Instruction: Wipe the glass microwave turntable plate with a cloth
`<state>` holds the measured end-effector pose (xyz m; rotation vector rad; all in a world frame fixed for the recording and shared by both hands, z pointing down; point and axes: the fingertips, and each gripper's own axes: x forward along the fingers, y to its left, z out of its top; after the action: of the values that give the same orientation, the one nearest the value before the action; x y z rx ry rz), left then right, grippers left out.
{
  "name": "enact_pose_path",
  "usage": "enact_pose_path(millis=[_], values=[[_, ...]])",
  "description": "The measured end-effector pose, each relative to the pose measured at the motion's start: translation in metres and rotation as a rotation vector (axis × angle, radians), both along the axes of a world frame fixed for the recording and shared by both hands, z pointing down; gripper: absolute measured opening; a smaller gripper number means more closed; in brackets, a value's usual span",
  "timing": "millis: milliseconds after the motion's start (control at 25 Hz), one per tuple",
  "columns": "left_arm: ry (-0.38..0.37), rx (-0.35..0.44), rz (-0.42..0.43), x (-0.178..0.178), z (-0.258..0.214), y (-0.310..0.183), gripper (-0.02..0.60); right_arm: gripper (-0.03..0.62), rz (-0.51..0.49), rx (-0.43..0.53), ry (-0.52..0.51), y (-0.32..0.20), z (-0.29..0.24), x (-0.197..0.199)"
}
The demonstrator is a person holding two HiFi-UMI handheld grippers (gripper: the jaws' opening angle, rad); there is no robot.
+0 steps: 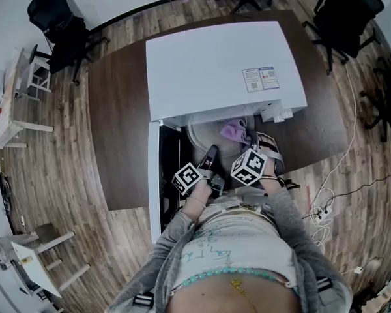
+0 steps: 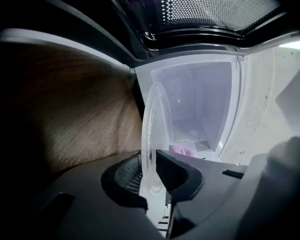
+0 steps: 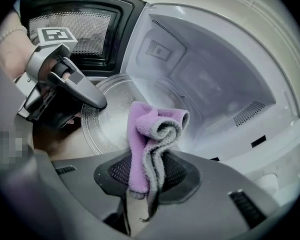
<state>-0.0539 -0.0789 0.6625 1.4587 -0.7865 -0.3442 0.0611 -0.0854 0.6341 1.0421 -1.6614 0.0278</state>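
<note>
Glass turntable plate (image 3: 112,116) lies in the open microwave's (image 1: 221,67) mouth. In the right gripper view its nine o'clock rim is clamped by the left gripper (image 2: 152,176). At five o'clock the right gripper (image 3: 147,171) pinches a bunched purple cloth (image 3: 152,126) over the glass.

A round clear glass turntable plate (image 3: 110,115) sits tilted at the white microwave's (image 1: 215,70) open front. A bunched purple-and-grey cloth (image 3: 151,134) is just before that opening.
</note>
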Motion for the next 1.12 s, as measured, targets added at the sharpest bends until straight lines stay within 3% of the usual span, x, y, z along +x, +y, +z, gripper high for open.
enact_pose_path(millis=[400, 1120], values=[[0.054, 0.056, -0.056, -0.007, -0.016, -0.010, 0.055, 0.115, -0.015, 0.037, -0.093, 0.002, -0.014, -0.006], [0.059, 0.027, -0.091, -0.007, -0.015, -0.028, 0.051, 0.115, -0.057, 0.075, -0.100, -0.006, -0.030, -0.009]])
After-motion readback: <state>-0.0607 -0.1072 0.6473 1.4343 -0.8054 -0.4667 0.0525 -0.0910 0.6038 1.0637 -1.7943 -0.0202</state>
